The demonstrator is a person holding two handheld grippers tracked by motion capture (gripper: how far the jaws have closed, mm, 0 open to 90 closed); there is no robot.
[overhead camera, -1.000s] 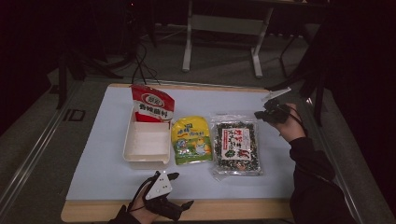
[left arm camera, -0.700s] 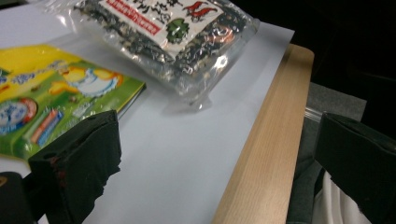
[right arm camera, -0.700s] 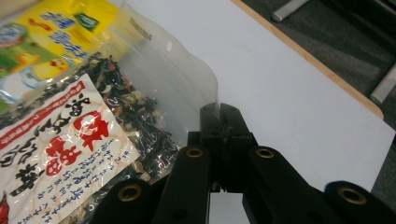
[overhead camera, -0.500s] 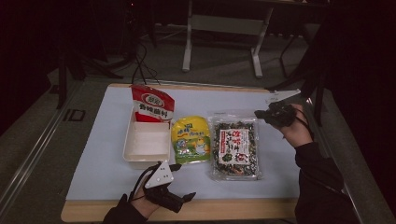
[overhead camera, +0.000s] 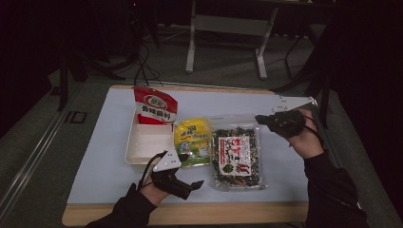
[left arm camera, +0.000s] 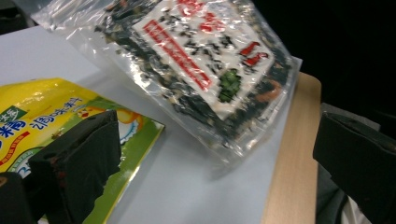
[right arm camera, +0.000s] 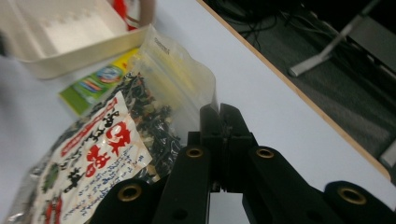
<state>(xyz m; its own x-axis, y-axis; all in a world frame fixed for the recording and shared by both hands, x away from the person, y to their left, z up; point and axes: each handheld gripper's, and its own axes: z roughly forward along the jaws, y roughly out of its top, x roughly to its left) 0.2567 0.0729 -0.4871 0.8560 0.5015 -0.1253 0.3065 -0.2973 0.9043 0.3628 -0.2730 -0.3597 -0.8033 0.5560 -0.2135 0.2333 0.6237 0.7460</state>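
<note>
A: Since the earlier high view, the right gripper [overhead camera: 260,117] had come in from the tabletop's [overhead camera: 95,171] far right edge to the top right corner of the clear seaweed bag [overhead camera: 236,153], and the left gripper [overhead camera: 196,184] had edged forward near the front edge.

B: And the bag itself?

A: It lay flat, just right of the yellow packet [overhead camera: 192,141], beside the white tray [overhead camera: 147,142].

B: Left gripper view?

A: Jaws stood wide apart, empty, with the bag [left arm camera: 210,60] ahead.

B: Right gripper view?

A: Jaws were pressed together by the bag's [right arm camera: 116,140] corner; I couldn't tell whether film was pinched. A lift probably came next.
</note>
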